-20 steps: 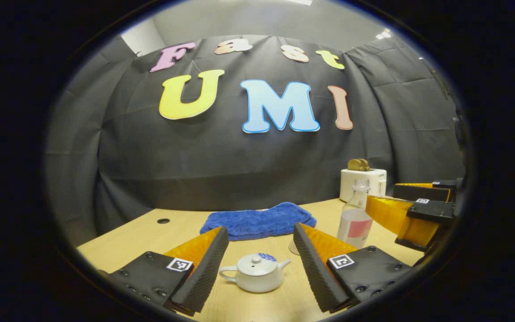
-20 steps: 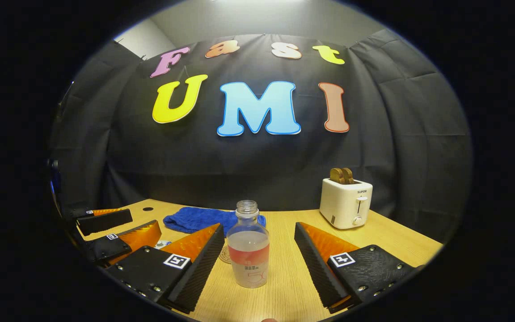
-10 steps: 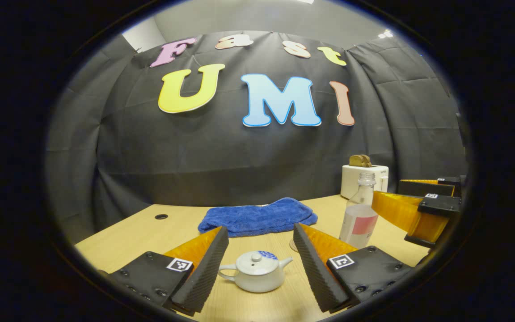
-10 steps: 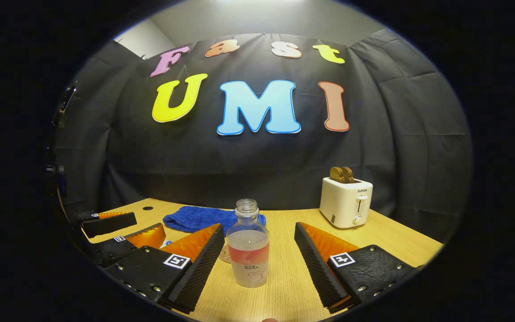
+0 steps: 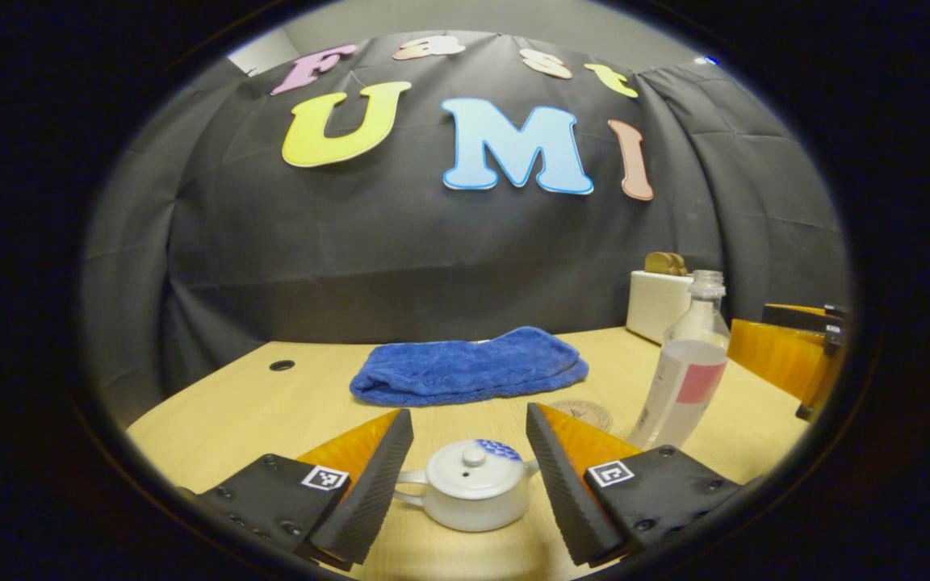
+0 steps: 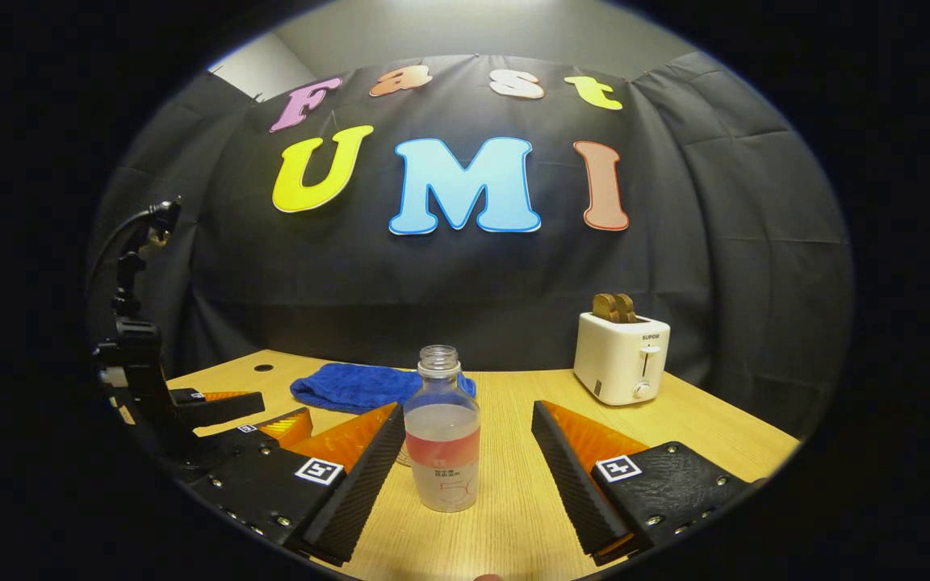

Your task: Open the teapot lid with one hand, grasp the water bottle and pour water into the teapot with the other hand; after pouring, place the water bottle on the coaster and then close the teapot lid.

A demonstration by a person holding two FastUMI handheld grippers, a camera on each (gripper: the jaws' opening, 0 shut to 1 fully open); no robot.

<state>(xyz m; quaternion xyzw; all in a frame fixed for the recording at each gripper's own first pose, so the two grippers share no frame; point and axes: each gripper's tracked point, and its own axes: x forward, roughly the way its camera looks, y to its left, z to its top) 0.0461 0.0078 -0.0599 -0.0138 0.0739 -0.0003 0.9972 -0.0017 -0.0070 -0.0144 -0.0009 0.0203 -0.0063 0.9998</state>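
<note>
A light wooden desk (image 6: 699, 436) in a booth carries everything for a tea-pouring task; the left tongs (image 5: 467, 464) are spread wide with the small white teapot (image 5: 471, 494) standing upright between the two fingers, its lid (image 5: 471, 466) with a round knob on top and not lifted yet, its spout toward the right finger and its handle toward the left one; neither finger appears to touch it, so this looks like the tongs lining up on the lid before opening it; the right tongs (image 6: 469, 464) are likewise parted, with the clear, uncapped water bottle (image 6: 442, 440) standing upright between the fingers and apart from both, partly filled and with a red band on its label; it seems placed there so that hand can close on its body for the pour; in the left gripper view the bottle (image 5: 687, 371) stands to the right of the teapot, and a round coaster (image 5: 583, 414) lies flat on the desk just beside its base, free for the bottle later; a folded blue towel (image 5: 471, 373) lies behind the teapot, and a white toaster (image 6: 621, 367) with bread in its slots stands at the back right; nothing is gripped yet
</note>
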